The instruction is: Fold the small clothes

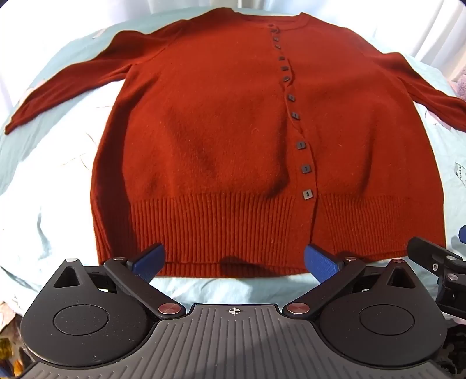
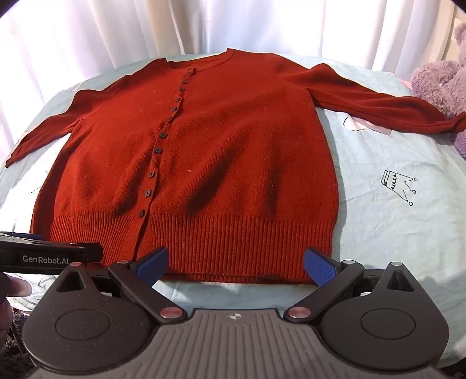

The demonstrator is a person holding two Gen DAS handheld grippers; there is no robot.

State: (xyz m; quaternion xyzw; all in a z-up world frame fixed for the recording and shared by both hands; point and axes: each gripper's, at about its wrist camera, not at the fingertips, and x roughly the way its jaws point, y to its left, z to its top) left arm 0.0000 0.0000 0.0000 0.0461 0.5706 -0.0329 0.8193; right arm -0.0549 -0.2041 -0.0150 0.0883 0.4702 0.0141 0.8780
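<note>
A rust-red buttoned cardigan [image 1: 221, 140] lies flat and face up on a pale blue sheet [image 1: 43, 180], sleeves spread to both sides, ribbed hem nearest me. It also shows in the right wrist view [image 2: 227, 151]. My left gripper [image 1: 233, 261] is open and empty, its blue pads just above the hem's left half. My right gripper [image 2: 236, 263] is open and empty, hovering at the hem's right half. The right gripper's body shows at the edge of the left wrist view [image 1: 437, 262], and the left gripper's body shows in the right wrist view [image 2: 49, 256].
A purple plush toy [image 2: 442, 84] sits at the far right, touching the cardigan's right sleeve end [image 2: 454, 122]. White curtains [image 2: 174, 26] hang behind the bed. The sheet [image 2: 393, 227] has small crown drawings [image 2: 397, 186].
</note>
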